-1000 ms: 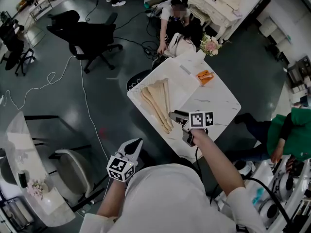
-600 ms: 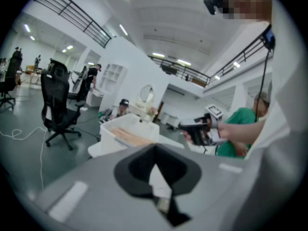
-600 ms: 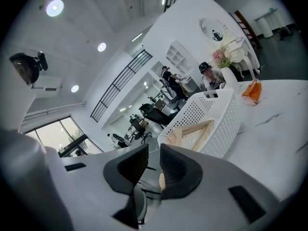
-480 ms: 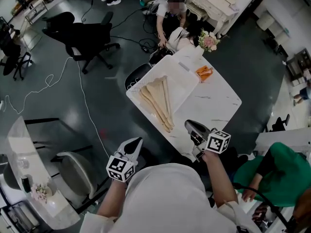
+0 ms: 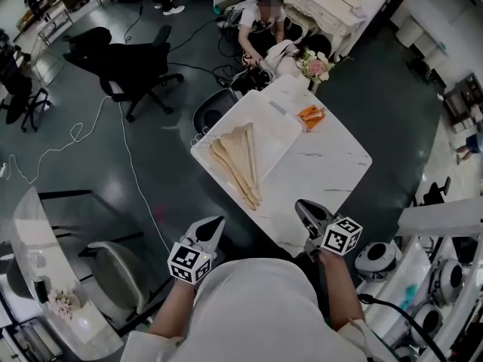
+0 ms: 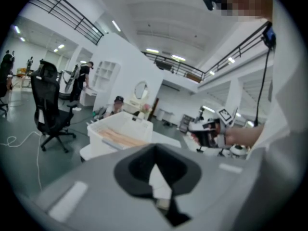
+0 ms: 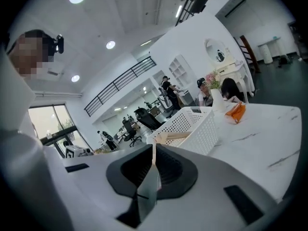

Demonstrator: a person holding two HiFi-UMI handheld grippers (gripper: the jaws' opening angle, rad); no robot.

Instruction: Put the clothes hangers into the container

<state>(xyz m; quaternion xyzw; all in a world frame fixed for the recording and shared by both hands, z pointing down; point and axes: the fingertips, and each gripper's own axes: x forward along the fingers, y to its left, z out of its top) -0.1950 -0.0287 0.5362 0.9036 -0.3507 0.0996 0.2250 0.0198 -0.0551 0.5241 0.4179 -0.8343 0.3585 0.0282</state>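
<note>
Two empty grippers: the right gripper (image 5: 304, 207), withdrawing from over the container (image 5: 276, 133) of hangers (image 5: 237, 161), is just closing its jaws together; the left gripper (image 5: 214, 224) is staying shut.

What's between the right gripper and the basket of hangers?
Only bare marble tabletop up to the basket, seen in the head view. The right gripper, empty, has just been closing its jaws.

White top (image 5: 253, 308), grey claws (image 5: 218, 220) (image 5: 301, 204), black-white marker cubes (image 5: 189, 262)
</note>
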